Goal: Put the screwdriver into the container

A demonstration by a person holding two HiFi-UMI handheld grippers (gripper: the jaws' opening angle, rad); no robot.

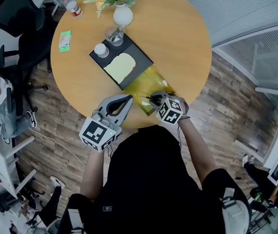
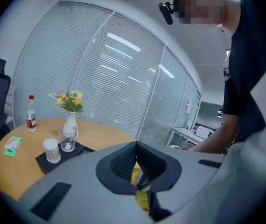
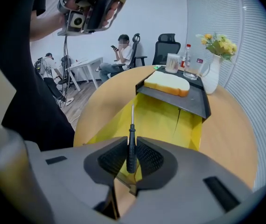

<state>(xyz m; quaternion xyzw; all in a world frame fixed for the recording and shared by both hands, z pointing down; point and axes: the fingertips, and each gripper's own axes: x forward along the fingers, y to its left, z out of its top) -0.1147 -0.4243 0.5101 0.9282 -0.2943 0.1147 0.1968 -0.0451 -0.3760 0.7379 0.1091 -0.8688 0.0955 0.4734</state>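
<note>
A black-handled screwdriver (image 3: 131, 146) with a thin metal shaft stands upright between the jaws of my right gripper (image 3: 131, 157), which is shut on its handle. The shaft points over the open yellow container (image 3: 163, 120) just beyond. In the head view the right gripper (image 1: 159, 99) holds the screwdriver (image 1: 151, 97) above the yellow container (image 1: 153, 82) near the table's front edge. My left gripper (image 1: 128, 100) hovers just left of the container with its jaws pressed together and nothing between them. In the left gripper view, the left gripper (image 2: 136, 164) shows a sliver of yellow below it.
A black tray (image 1: 141, 55) behind the container carries a bread slice (image 1: 120, 66), a glass (image 1: 114, 34) and a white cup (image 1: 101, 49). A flower vase (image 1: 123, 14), a bottle (image 1: 72, 5) and a green box (image 1: 65, 40) stand further back. Office chairs (image 1: 17, 13) are at left.
</note>
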